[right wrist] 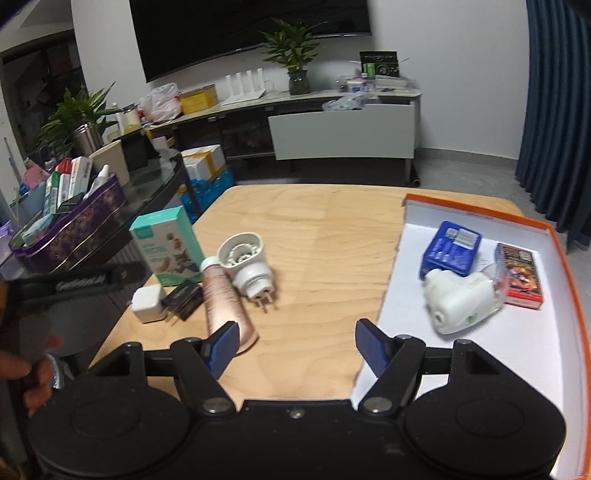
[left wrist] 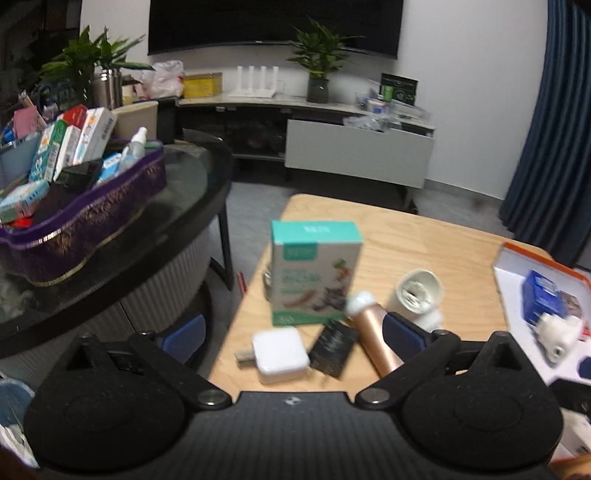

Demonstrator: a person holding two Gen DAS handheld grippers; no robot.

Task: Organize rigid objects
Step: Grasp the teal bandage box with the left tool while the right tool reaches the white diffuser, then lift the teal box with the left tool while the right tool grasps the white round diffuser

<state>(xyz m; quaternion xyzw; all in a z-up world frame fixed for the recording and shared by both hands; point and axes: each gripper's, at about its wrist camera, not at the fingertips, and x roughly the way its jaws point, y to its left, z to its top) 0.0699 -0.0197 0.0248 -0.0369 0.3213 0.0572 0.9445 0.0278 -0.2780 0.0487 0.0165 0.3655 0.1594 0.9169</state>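
Both grippers, left (left wrist: 291, 334) and right (right wrist: 295, 347), hang spread and empty above the table (right wrist: 314, 221). Unsorted: carton (right wrist: 166, 245), charger (right wrist: 147, 304), tube (right wrist: 225, 295), plug (right wrist: 245, 264). Three items already lie in the tray (right wrist: 480, 343), evidently the collection point.

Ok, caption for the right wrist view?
Open right gripper above wooden table; rose-gold tube and plug-in diffuser left, orange-rimmed box lid right.

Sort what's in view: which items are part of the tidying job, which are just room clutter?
Job: green-and-white box, white charger cube, black card box, rose-gold tube, white plug-in, orange-rimmed tray holding blue pack, red box, white device.
Clutter: purple tin, TV, potted plant.
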